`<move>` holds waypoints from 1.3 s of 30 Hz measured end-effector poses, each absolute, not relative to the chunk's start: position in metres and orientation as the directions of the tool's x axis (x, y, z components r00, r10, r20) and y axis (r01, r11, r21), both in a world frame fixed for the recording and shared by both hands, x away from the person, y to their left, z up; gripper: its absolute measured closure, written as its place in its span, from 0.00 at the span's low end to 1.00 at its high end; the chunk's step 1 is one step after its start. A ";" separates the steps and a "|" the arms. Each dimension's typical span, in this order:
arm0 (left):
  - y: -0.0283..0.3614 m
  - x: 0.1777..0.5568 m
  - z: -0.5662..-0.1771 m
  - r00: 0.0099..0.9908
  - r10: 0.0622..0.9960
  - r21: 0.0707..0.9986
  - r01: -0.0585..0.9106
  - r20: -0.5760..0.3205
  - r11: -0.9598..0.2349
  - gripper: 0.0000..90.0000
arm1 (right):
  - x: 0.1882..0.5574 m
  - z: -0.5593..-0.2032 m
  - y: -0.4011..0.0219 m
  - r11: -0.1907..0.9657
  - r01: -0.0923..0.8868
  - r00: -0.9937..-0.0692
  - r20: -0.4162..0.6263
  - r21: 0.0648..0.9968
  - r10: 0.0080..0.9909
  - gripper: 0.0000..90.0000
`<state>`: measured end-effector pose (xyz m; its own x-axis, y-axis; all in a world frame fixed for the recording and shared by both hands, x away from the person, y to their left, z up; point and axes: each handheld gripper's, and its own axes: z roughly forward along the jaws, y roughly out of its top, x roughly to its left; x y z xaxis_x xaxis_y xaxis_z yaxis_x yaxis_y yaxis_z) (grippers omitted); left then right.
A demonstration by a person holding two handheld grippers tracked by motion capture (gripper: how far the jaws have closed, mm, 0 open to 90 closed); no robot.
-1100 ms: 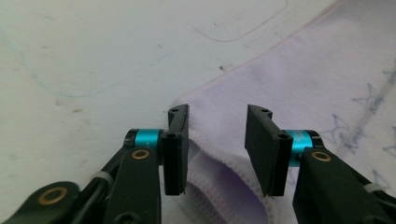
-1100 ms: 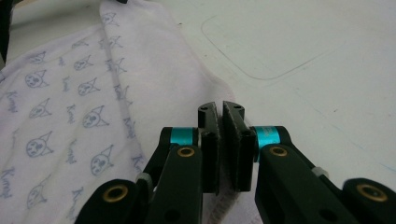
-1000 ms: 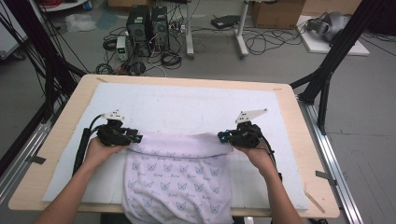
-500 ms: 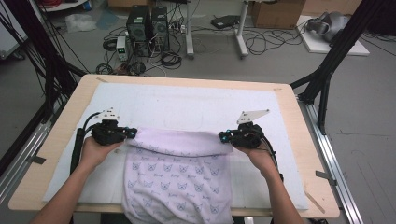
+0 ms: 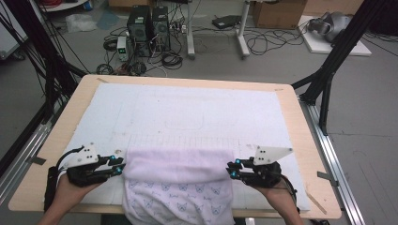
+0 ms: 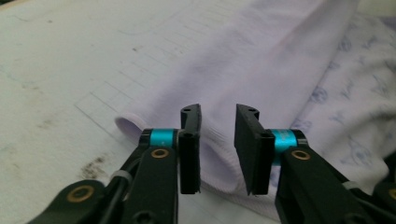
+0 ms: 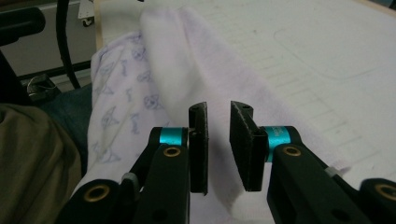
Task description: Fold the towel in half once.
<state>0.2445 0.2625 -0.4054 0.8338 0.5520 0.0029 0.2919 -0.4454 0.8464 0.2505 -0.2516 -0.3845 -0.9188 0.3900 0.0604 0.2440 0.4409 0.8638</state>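
Cloth (image 5: pixel 178 180) overhangs near table (image 5: pixel 300 117) edge (far half bare)

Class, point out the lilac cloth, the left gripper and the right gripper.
lilac cloth (image 5: pixel 178 164), high view, its folded plain band.
left gripper (image 5: pixel 123 164), high view, between its fingertips.
right gripper (image 5: pixel 229 168), high view, between its fingertips.

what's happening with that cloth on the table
A person works a pale purple printed cloth on a white mat, a hand-held tool in each hand. The cloth's far edge is folded back on itself. The left tongs and right tongs sit open at either end of that fold, gripping nothing.
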 end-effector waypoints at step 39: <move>0.234 0.394 -0.383 0.662 0.750 0.801 0.443 0.009 -0.402 0.94 | 0.401 -0.398 -0.241 0.486 0.418 -0.808 0.069 0.767 0.585 0.96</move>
